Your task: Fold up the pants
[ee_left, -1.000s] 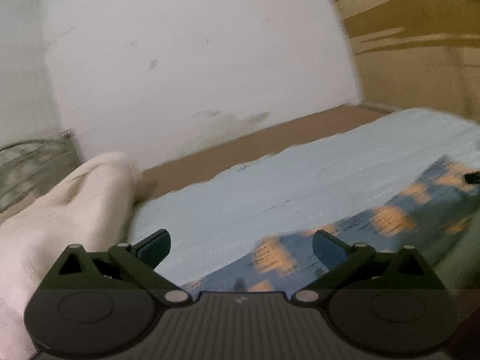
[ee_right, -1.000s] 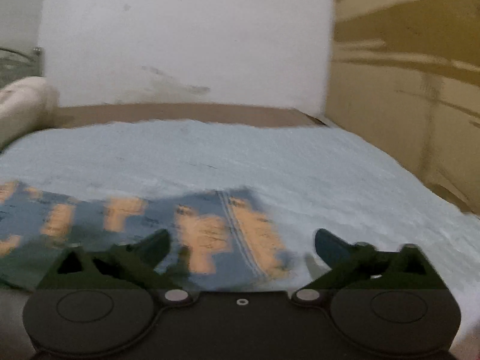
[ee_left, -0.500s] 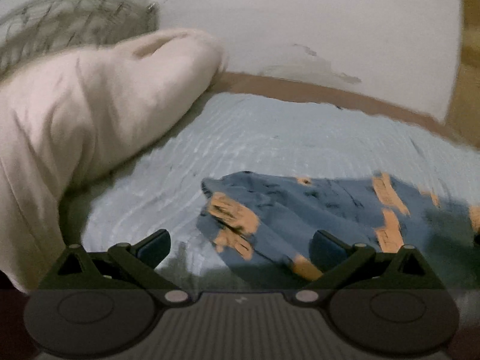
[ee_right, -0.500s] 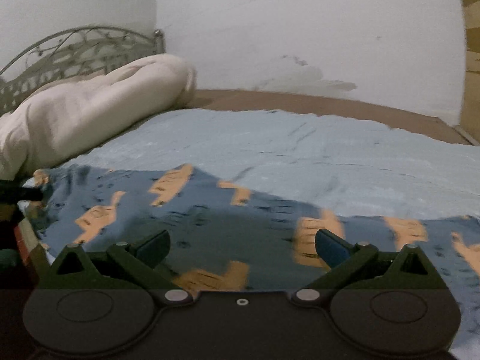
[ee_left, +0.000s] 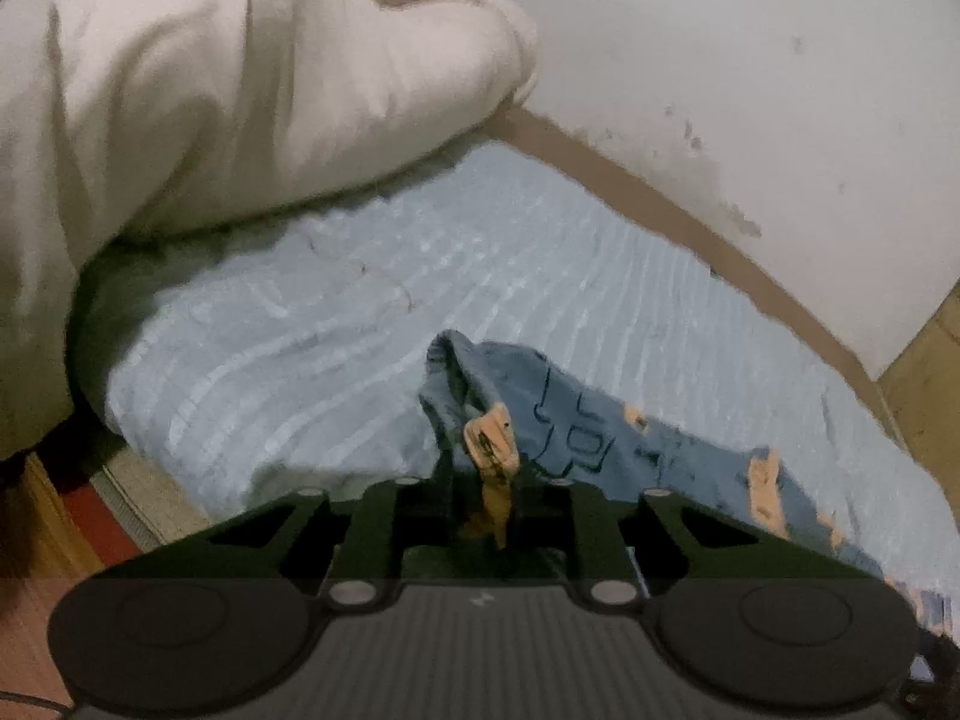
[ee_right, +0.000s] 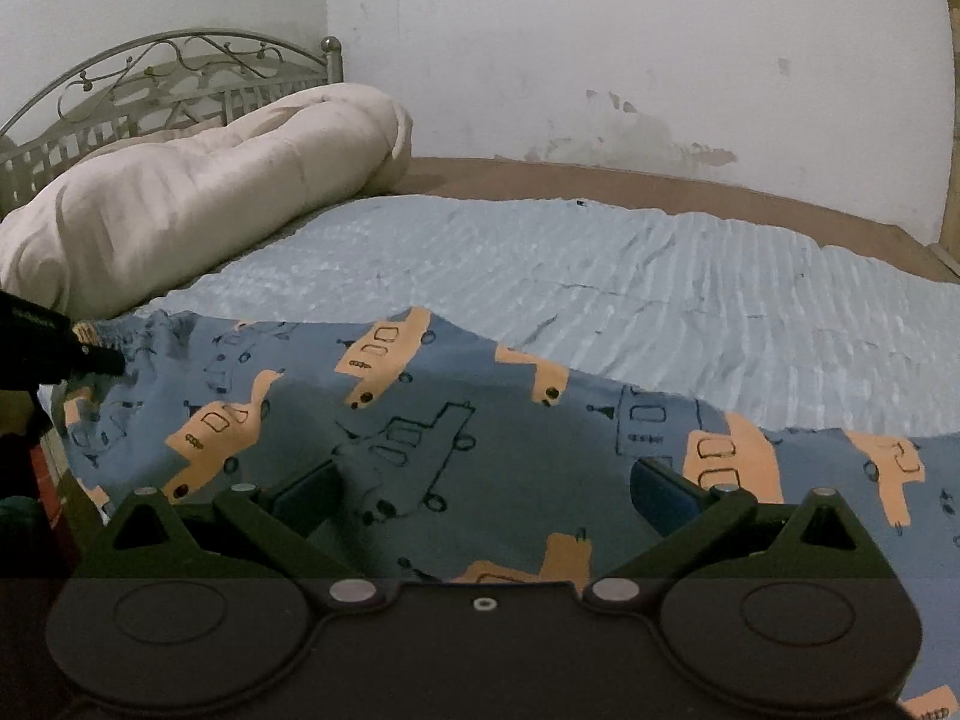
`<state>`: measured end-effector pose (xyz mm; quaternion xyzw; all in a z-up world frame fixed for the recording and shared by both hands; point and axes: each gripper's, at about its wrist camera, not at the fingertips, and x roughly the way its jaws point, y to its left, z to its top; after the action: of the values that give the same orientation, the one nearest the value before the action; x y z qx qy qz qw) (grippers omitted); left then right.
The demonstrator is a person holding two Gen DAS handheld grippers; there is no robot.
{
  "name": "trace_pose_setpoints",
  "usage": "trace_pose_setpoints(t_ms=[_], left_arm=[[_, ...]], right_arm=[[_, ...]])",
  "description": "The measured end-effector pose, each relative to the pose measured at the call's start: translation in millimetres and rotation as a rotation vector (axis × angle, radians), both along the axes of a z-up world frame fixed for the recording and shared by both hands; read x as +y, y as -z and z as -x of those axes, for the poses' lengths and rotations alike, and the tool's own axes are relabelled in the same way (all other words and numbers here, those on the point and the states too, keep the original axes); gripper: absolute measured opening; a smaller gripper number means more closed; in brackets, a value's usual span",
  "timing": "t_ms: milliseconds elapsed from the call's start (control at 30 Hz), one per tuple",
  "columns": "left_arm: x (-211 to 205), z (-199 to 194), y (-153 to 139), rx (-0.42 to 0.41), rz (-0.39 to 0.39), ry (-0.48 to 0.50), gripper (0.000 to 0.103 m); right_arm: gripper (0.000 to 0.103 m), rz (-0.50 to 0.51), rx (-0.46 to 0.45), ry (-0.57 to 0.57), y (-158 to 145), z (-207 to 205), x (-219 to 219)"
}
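While your left gripper (ee_left: 480,480) closes its jaws, a bunched end of the pants (ee_left: 576,420) sits pinched between them, the blue fabric and an orange patch drawn up into the narrow gap. From that pinch the cloth trails away to the right across the pale blue bedsheet (ee_left: 336,312), rumpled near the fingers and flatter further off. Beyond it lies a cream rolled duvet (ee_left: 240,90) at the upper left, resting against the sheet's edge, with a stained white wall (ee_left: 750,90) behind.

Your right gripper (ee_right: 483,486) has its jaws spread wide with nothing pressed between the pads; it hovers above the middle of the pants (ee_right: 432,420), which you see spread broadly over the near part of the bedsheet (ee_right: 660,276), printed with orange trucks and dark outline drawings. At the far left edge of that view your left gripper (ee_right: 90,354) shows as a dark tip touching the garment's corner. The duvet (ee_right: 198,192) lies along the left side of the bed, just in front of a metal headboard (ee_right: 168,78)
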<state>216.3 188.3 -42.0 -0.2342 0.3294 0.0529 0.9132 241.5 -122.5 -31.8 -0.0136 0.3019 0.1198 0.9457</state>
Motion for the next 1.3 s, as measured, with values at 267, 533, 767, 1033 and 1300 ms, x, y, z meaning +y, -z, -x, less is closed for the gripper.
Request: trace_pose_setpoints(t_ms=[267,533,767,1033,1300], left_arm=[[4,25,-28,-0.065,-0.135,0.023,0.014],[-7,14,-9,0.057,-0.210,-0.008,0.058],[-52,16,-40,-0.018,-0.440,0.003,0.095],[-153,-28,-42,-0.059,-0.394,0.286,0.096],[-240,-81,-12,-0.026,-0.344,0.492,0.096]], right_arm=[[0.102,0.005,-0.020,-0.001,0,5,1],[0.102,0.056,-0.025,0.018,11,9,1],[0.102,0.190,-0.127,0.031,15,24,-7],[0.102,0.330,-0.154,0.057,15,34,-61],[0.102,0.354,-0.130,0.260,16,50,-153]])
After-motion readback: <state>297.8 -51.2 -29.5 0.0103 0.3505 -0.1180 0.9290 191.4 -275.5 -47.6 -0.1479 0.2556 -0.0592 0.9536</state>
